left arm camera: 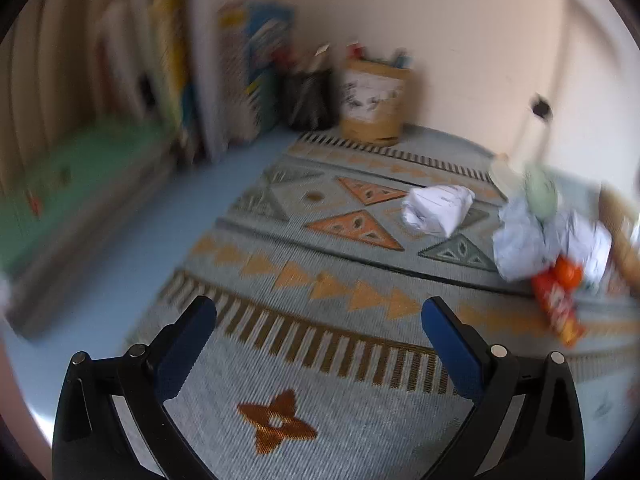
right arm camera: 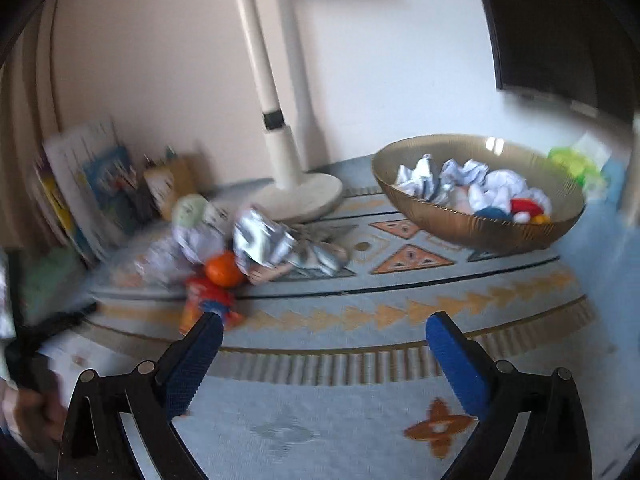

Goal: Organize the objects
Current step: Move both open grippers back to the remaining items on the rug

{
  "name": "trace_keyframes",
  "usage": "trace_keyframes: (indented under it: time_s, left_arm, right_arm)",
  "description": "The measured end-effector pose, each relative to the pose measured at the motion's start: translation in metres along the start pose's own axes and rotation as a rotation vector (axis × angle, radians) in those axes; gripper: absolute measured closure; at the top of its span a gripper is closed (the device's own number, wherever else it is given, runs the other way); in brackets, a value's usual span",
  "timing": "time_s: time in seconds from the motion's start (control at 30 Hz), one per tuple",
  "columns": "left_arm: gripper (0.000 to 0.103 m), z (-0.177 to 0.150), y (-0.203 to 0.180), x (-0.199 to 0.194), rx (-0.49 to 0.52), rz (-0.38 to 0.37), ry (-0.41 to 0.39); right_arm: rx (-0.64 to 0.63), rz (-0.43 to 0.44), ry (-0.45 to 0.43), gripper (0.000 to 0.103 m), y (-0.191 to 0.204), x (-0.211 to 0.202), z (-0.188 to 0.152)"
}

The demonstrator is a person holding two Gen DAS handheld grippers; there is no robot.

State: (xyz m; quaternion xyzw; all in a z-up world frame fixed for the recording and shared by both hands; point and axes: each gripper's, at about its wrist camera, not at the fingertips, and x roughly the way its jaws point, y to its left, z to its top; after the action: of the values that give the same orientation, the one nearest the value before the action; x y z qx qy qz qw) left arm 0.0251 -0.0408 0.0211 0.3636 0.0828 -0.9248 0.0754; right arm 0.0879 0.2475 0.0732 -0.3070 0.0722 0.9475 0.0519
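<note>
Both grippers hover over patterned cloth point(left arm camera: 352, 368), angled down. Left gripper point(left arm camera: 319, 309) jaws spread wide, nothing between. Right gripper point(right arm camera: 323, 325) same, spread, empty. Crumpled paper ball point(left arm camera: 438, 210) sits alone mid-cloth. Messy pile further right: more crumpled paper point(right arm camera: 262, 240), orange ball point(right arm camera: 223, 268), red snack wrapper point(right arm camera: 206, 306) touching it. Amber bowl point(right arm camera: 472, 232) already has wads inside. Everything kinda blurry.

Grey-blue mat point(left arm camera: 360, 320) with orange triangles; amber ribbed bowl point(right arm camera: 476, 232)
</note>
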Motion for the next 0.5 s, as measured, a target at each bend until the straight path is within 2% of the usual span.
trace_keyframes:
  time_s: [0.07, 0.2, 0.3, 0.4, 0.5]
  left_arm:
    - [0.001, 0.004, 0.012, -0.006, -0.059, -0.067, -0.048]
    - [0.001, 0.006, 0.022, 0.006, -0.120, -0.110, 0.030]
    - [0.001, 0.006, 0.031, 0.004, -0.163, -0.126, 0.018]
    - [0.001, 0.003, 0.029, 0.002, -0.159, -0.131, 0.013]
    - [0.001, 0.001, 0.020, 0.001, -0.107, -0.155, 0.010]
  right_arm:
    - [0.004, -0.010, 0.005, 0.001, -0.003, 0.005, -0.001]
    - [0.011, -0.026, 0.052, 0.000, -0.006, 0.012, -0.001]
    - [0.012, -0.048, 0.093, 0.000, -0.005, 0.019, 0.000]
    - [0.010, -0.061, 0.108, 0.000, -0.005, 0.022, -0.001]
    - [0.003, -0.060, 0.094, 0.000, -0.005, 0.018, -0.002]
